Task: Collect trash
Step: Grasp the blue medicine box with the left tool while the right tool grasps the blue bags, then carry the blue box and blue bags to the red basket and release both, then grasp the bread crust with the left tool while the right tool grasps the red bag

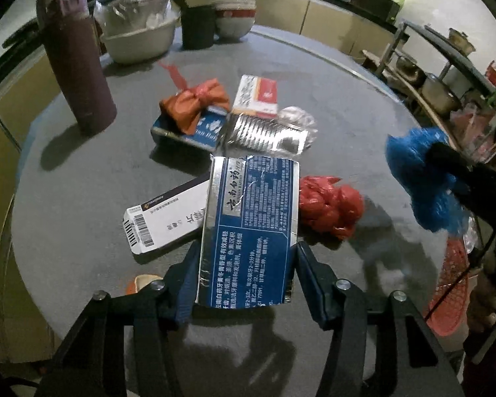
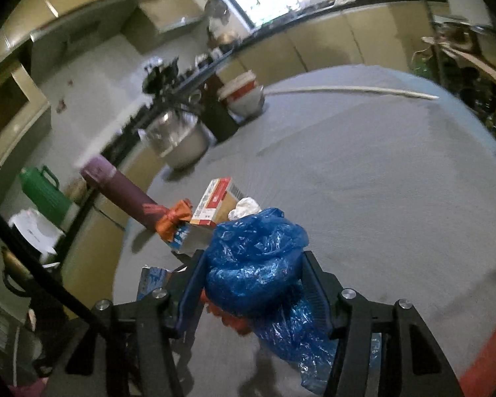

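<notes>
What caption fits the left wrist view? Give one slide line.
Left gripper clamps a flattened blue-and-silver toothpaste box above the trash-strewn grey round table.

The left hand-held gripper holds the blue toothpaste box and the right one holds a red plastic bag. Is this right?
Not quite: the right hand-held gripper holds a blue plastic bag, as the right wrist view shows. The left hand-held gripper does hold the blue toothpaste box.

Blue carton overlaps white box; red basket cropped.

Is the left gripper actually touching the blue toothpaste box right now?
Touching. The left wrist view shows the left gripper with both fingers pressed against the long sides of the blue toothpaste box, no gap showing.
</notes>
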`<move>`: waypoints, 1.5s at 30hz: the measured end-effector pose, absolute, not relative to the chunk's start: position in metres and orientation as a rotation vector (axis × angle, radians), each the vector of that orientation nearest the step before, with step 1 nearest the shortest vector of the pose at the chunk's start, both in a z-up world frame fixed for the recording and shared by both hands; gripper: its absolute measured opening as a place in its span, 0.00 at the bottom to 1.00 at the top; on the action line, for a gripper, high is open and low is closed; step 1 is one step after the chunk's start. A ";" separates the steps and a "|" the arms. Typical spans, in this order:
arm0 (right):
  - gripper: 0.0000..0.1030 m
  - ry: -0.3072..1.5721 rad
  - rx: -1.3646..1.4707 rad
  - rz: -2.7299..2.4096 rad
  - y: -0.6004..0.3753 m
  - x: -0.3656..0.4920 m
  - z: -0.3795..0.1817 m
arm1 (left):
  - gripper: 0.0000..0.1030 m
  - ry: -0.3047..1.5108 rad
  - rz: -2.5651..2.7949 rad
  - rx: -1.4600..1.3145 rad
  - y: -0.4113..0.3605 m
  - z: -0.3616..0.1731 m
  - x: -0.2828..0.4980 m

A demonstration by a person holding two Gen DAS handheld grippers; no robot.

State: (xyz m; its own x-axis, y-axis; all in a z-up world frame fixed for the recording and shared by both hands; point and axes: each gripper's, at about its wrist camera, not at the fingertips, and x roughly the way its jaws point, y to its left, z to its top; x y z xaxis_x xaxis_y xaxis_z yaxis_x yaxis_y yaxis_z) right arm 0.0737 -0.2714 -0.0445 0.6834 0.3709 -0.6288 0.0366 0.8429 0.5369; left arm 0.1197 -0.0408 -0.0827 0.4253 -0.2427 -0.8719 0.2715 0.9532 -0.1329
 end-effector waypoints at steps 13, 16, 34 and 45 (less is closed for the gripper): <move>0.58 0.693 0.761 -0.060 -0.391 -0.077 -0.048 | 0.56 0.909 -0.671 0.259 -0.152 -0.025 0.042; 0.59 0.681 0.849 -0.152 -0.427 -0.112 -0.060 | 0.56 0.954 -0.806 0.284 -0.200 -0.031 0.034; 0.74 0.582 0.991 -0.303 -0.492 -0.191 -0.076 | 0.64 1.062 -1.020 0.377 -0.300 -0.060 0.004; 0.74 0.731 0.871 -0.061 -0.405 -0.101 -0.079 | 0.64 1.099 -0.544 0.179 -0.088 -0.072 0.034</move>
